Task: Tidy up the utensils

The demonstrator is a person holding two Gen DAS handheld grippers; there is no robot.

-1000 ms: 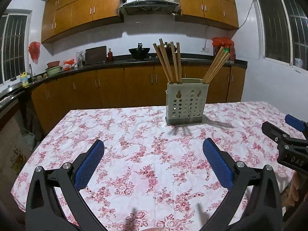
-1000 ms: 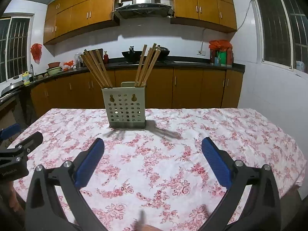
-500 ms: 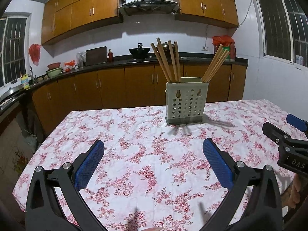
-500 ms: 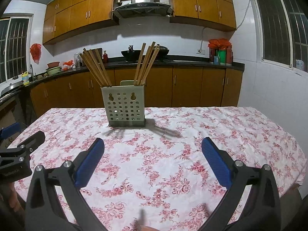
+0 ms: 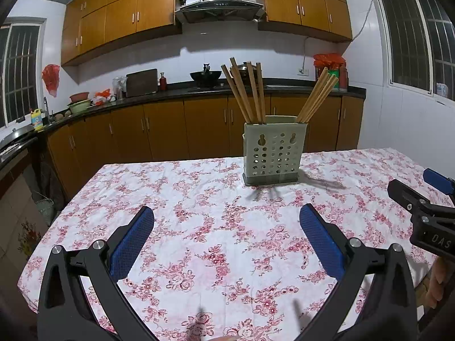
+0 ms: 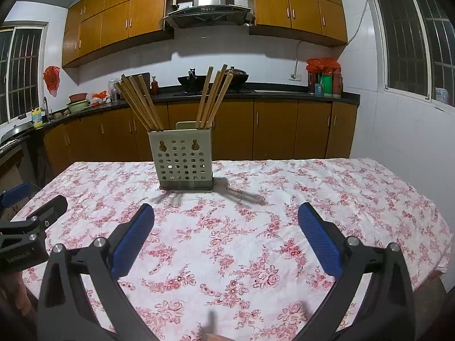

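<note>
A pale green perforated utensil holder (image 5: 274, 153) stands upright on the floral tablecloth (image 5: 216, 227), toward the far side. Several wooden chopsticks (image 5: 247, 93) stand in it in two bunches, one leaning left and one (image 5: 317, 98) leaning right. The holder also shows in the right wrist view (image 6: 184, 159) with its chopsticks (image 6: 139, 102). My left gripper (image 5: 226, 218) is open and empty above the cloth, well short of the holder. My right gripper (image 6: 226, 218) is open and empty too. Each gripper shows at the edge of the other's view.
The table's edges lie left (image 5: 42, 255) and right (image 6: 438, 241). Behind it run brown kitchen cabinets (image 5: 170, 128) and a dark counter (image 5: 182, 88) with a wok, bottles and bowls. Windows are on both side walls.
Both grippers have drawn back a little and stayed open; the holder looks slightly farther and lower in both views. Nothing on the table has moved.
</note>
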